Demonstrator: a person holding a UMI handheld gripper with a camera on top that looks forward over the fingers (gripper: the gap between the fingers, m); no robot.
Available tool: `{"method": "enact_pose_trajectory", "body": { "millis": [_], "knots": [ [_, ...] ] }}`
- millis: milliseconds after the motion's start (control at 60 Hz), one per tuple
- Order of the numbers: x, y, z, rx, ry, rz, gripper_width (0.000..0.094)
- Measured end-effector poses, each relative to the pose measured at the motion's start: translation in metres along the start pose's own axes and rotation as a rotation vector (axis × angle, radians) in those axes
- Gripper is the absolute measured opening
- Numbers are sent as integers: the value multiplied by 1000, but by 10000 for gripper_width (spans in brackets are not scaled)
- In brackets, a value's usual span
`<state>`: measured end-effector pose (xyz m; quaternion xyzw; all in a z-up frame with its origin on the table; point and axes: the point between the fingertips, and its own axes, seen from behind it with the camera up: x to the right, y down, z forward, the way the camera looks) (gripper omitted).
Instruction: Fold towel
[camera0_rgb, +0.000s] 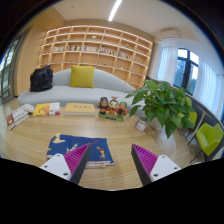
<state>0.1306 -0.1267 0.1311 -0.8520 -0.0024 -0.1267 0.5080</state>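
The gripper (110, 163) hovers with fingers spread and empty, while the blue patterned cloth towel (82, 149) lies flat on the wooden table (30, 140) just ahead, nearer the left finger.

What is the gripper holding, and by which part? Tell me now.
Nothing. The gripper is open, its fingers apart with nothing between them; the blue towel lies flat on the wooden table just ahead.

towel (80, 148) ahead of gripper (111, 163), plant (165, 100) right
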Motion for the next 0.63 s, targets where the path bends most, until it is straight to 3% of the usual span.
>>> {"method": "enact_pose_trajectory", "body": {
  "millis": [267,633],
  "knots": [
    [-34,7,-105,23,-48,25,849],
    [-51,15,-191,57,-99,34,849]
  ]
}}
